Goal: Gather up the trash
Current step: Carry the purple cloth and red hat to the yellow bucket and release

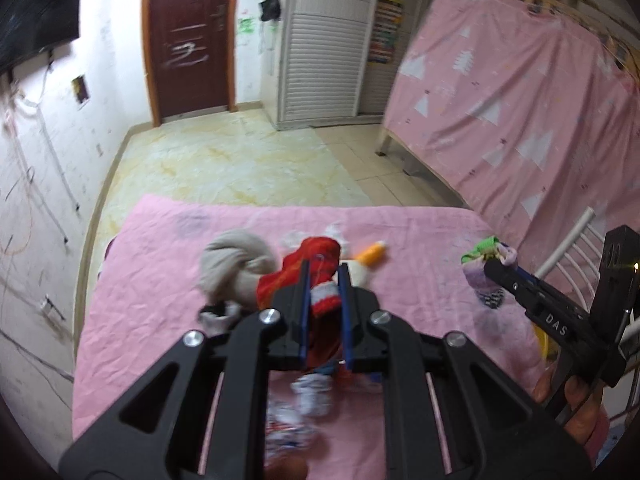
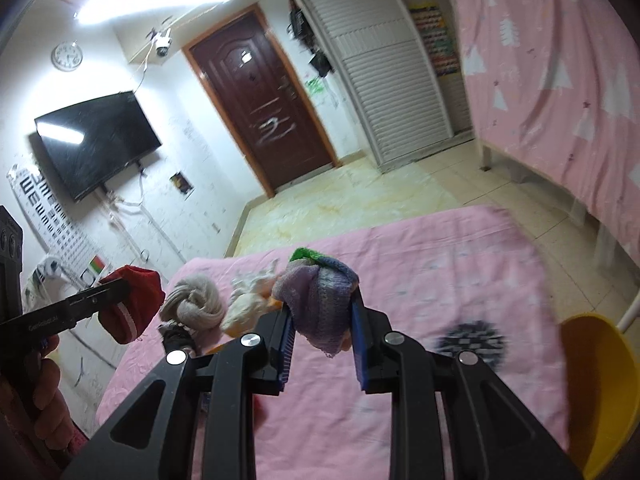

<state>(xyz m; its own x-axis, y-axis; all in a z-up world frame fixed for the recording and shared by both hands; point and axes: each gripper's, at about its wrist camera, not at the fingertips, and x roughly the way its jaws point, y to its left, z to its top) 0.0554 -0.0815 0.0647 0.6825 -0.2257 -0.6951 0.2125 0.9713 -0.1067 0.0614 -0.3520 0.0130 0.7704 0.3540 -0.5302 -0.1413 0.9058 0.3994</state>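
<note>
Both jaw pairs are clamped on socks.
L gripper [image 1: 324,276]: red sock [image 1: 316,264] pinched, frame centre. R gripper [image 2: 322,312]: purple sock [image 2: 316,304] pinched, centre, over pink bedspread [image 2: 440,264].

Bed: pink wrinkled bedsheet [image 2: 460,280] covers it, with a dark smudged patch [image 2: 472,342]
Left part: knotted beige sock bundle [image 2: 196,304]; just beside it, a cream-white crumpled cloth [image 2: 248,308] with an orange bit [image 1: 372,254]
Near edge: small white-and-dark sock [image 1: 218,316]; white patterned scraps [image 1: 312,398], blurred
</note>
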